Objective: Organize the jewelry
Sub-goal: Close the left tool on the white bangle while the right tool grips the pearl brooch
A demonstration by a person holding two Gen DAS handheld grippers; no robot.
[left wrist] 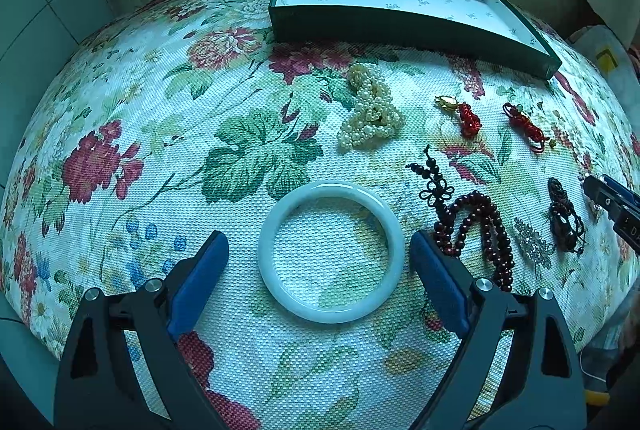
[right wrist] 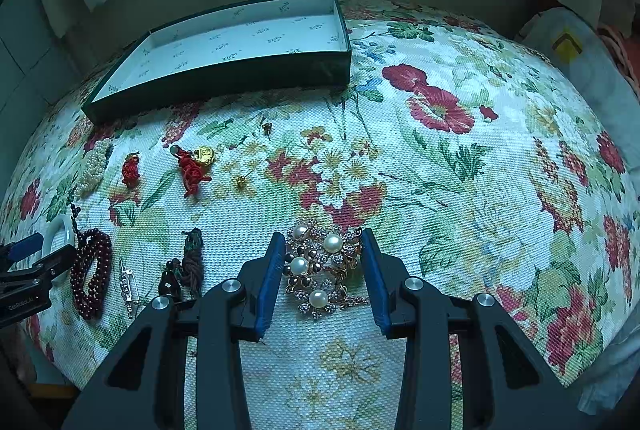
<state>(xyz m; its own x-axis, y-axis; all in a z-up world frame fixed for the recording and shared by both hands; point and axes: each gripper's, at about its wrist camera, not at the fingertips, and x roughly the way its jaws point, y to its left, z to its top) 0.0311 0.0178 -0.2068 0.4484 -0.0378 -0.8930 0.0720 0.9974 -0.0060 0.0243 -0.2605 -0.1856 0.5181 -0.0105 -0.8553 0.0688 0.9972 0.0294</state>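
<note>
A white jade bangle (left wrist: 332, 188) lies flat on the floral tablecloth (left wrist: 240, 133). My left gripper (left wrist: 318, 238) is open and straddles it, a blue pad on each side, neither touching the ring. A gold brooch with pearls and rhinestones (right wrist: 320, 262) sits on the cloth between the blue pads of my right gripper (right wrist: 322, 234), which is shut on it from both sides. The dark green box (left wrist: 400, 29) with a white printed lining stands empty at the back of the table, also seen as the box (right wrist: 220, 75) in the right wrist view.
A pearl necklace (left wrist: 372, 109), two red knotted charms (left wrist: 468, 117) (left wrist: 524, 125), a dark red bead bracelet (left wrist: 480, 226), a rhinestone pin (left wrist: 532, 246) and a brown cord piece (left wrist: 564, 218) lie between the grippers and the box. White cushions stand behind the table.
</note>
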